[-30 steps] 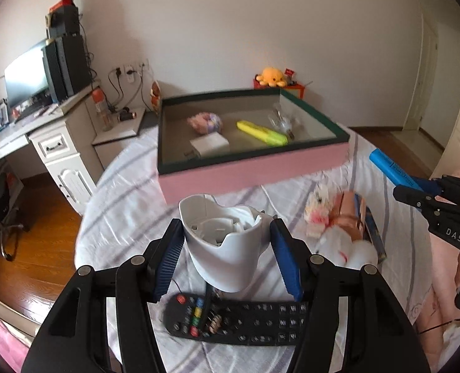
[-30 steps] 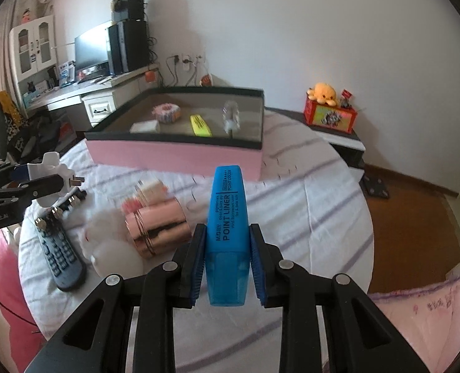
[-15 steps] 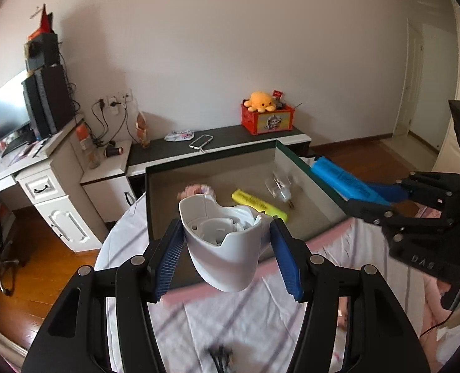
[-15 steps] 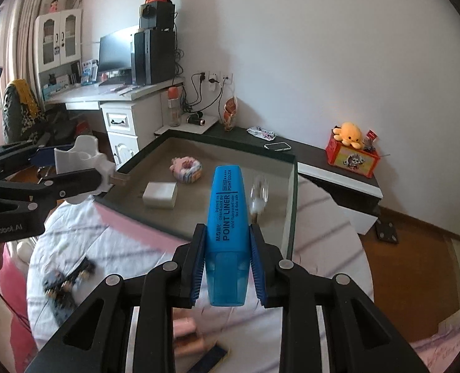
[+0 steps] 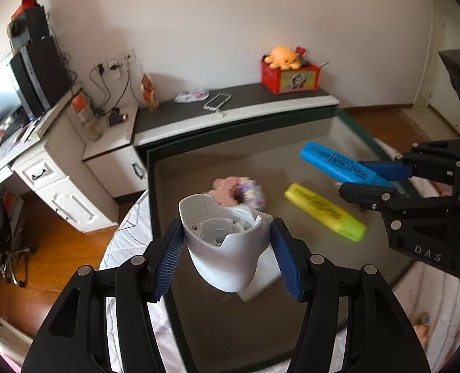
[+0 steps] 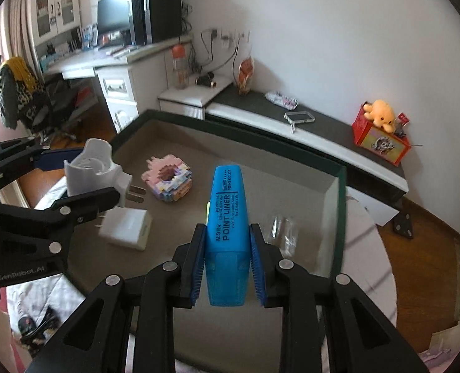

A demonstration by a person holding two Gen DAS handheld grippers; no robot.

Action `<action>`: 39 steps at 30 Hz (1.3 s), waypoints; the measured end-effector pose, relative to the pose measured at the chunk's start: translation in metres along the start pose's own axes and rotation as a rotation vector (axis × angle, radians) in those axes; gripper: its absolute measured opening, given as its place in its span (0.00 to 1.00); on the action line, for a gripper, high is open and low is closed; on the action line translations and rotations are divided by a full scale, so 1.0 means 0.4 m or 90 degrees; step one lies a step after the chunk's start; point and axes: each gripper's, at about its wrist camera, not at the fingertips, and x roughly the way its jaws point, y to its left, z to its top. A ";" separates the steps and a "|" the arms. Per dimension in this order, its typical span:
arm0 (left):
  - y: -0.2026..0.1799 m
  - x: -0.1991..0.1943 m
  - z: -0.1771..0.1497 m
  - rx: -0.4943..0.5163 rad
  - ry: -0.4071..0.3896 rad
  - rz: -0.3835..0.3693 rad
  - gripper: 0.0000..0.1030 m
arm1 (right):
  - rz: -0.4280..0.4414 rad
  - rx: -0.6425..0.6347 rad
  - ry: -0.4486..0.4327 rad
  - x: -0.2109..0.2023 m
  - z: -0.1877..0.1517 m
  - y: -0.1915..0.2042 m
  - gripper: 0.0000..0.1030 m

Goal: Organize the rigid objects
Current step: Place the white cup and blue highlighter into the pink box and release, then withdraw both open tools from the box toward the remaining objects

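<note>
Both grippers over the box, each w/ a load.

Left wrist view: left gripper [image 5: 228, 248] fingers clamped on white plug [image 5: 225, 245], held above box [image 5: 150, 186] floor; it hides most of the white adapter [image 5: 257, 290] and part of the pink block toy [image 5: 239, 188], which is blurred. Yellow marker [image 5: 324, 211] lies clear to the right. Right gripper [image 5: 382, 180] at right edge, body cut off. Right wrist view: its fingers are clamped on blue marker [image 6: 226, 233] over mid box; the marker hides nearly all of the yellow one. Clear bit [image 6: 282, 233] beside it is hard to make out. Remote [image 6: 30, 326] outside box, blurred, cut off.
</note>
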 end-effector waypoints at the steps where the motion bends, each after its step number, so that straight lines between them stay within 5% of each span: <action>1: 0.006 0.010 0.001 -0.001 0.004 0.003 0.56 | -0.004 -0.002 0.009 0.018 0.006 0.000 0.26; 13: 0.029 0.043 -0.015 -0.014 0.004 0.029 0.58 | -0.060 -0.012 0.027 0.067 0.010 -0.010 0.27; 15: 0.032 0.027 -0.017 -0.021 -0.004 0.022 0.67 | -0.069 -0.008 0.019 0.053 0.007 -0.008 0.31; 16: 0.035 0.018 -0.018 -0.026 -0.006 0.023 0.79 | -0.068 -0.008 0.015 0.046 0.005 -0.005 0.36; 18: 0.035 -0.004 -0.022 -0.028 -0.017 0.033 0.84 | -0.065 -0.008 0.011 0.030 0.001 0.003 0.49; 21: 0.034 -0.047 -0.034 -0.031 -0.027 0.038 0.86 | -0.065 -0.016 -0.004 -0.006 -0.007 0.026 0.56; 24: 0.030 -0.101 -0.054 -0.034 -0.045 0.044 0.89 | -0.067 -0.010 -0.027 -0.054 -0.020 0.037 0.77; 30: 0.007 -0.233 -0.127 -0.027 -0.090 0.074 0.95 | -0.050 0.005 -0.104 -0.193 -0.086 0.062 0.78; 39: -0.043 -0.472 -0.273 -0.051 -0.186 0.056 1.00 | -0.059 0.027 -0.175 -0.377 -0.241 0.118 0.86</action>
